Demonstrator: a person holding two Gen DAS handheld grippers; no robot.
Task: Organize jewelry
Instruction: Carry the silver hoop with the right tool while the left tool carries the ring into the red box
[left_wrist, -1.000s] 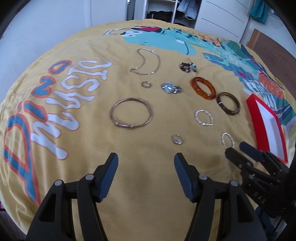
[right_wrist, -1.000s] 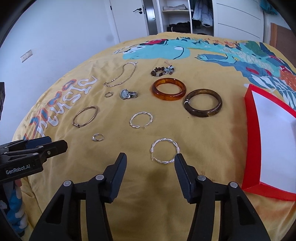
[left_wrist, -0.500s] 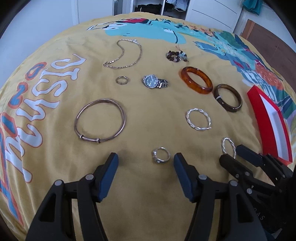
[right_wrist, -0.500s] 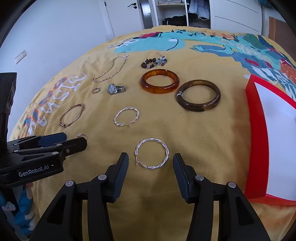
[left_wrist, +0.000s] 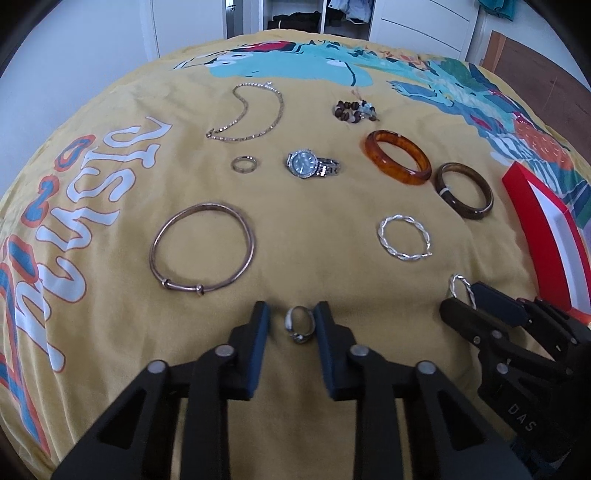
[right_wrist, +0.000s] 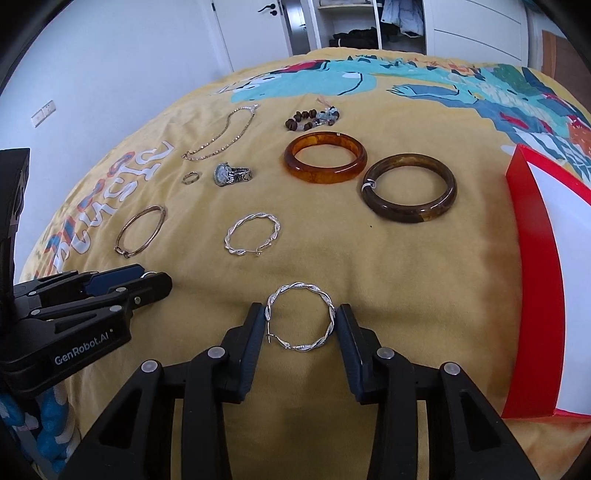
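I see left gripper (left_wrist: 291, 325) fingers straddling small ring (left_wrist: 300, 324), not clenched | right gripper (right_wrist: 300, 321) fingers touching twisted hoop (right_wrist: 301, 320), grip unconfirmed | both on bed (right_wrist: 406, 258)

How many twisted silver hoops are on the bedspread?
2: one twisted silver hoop between the right tongs, another twisted silver hoop farther out, left of the dark brown bangle.

Both tools have advanced and narrowed: left tool (left_wrist: 291, 321) around ring (left_wrist: 299, 325), right tool (right_wrist: 300, 320) around twisted hoop (right_wrist: 301, 320).
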